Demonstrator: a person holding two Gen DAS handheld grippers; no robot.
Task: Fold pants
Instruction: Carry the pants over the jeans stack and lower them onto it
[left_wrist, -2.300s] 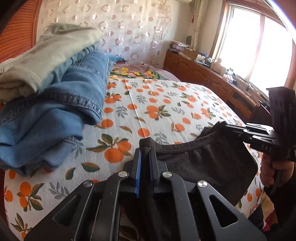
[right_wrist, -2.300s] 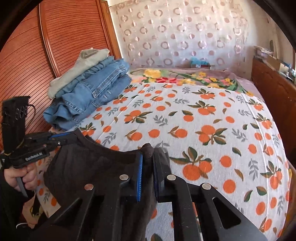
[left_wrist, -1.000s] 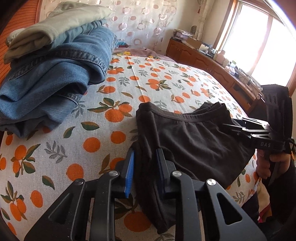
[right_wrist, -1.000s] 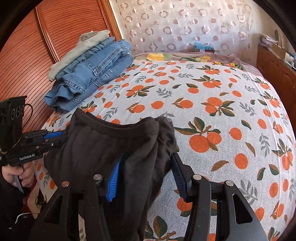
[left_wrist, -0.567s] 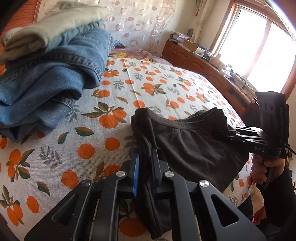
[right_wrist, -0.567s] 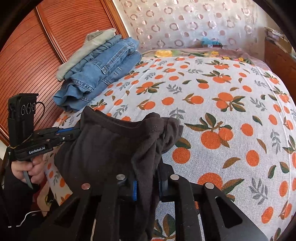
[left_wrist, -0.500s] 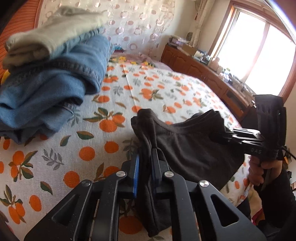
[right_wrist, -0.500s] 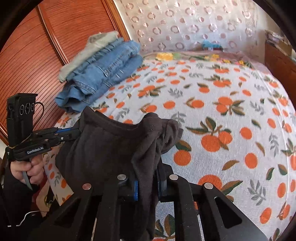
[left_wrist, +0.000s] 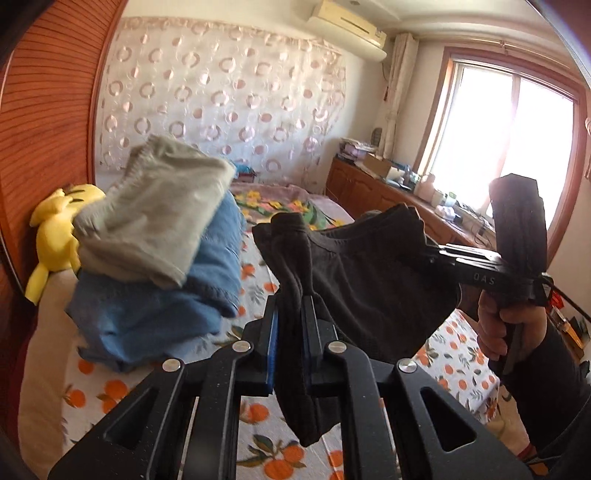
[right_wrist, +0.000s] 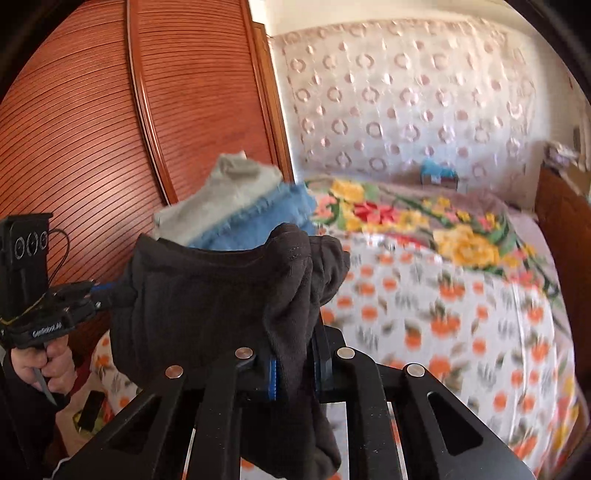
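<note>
The dark brown pants (left_wrist: 365, 280) hang in the air above the bed, stretched between my two grippers. My left gripper (left_wrist: 290, 317) is shut on one end of the waistband, and the cloth droops below its fingers. My right gripper (right_wrist: 295, 354) is shut on the other end; it also shows in the left wrist view (left_wrist: 436, 251), held by a hand at the right. The pants (right_wrist: 207, 295) fill the lower left of the right wrist view, where the left gripper (right_wrist: 110, 288) grips their far corner.
A stack of folded jeans and a grey garment (left_wrist: 155, 258) lies on the orange-print bed (left_wrist: 458, 369) at the left, by a yellow plush toy (left_wrist: 55, 229) and a wooden wardrobe (right_wrist: 110, 129). A wooden cabinet (left_wrist: 388, 199) stands under the window.
Both grippers let go, then shut again lower on the pants. They have now lifted the pants off the bed and hold them up in the air.
</note>
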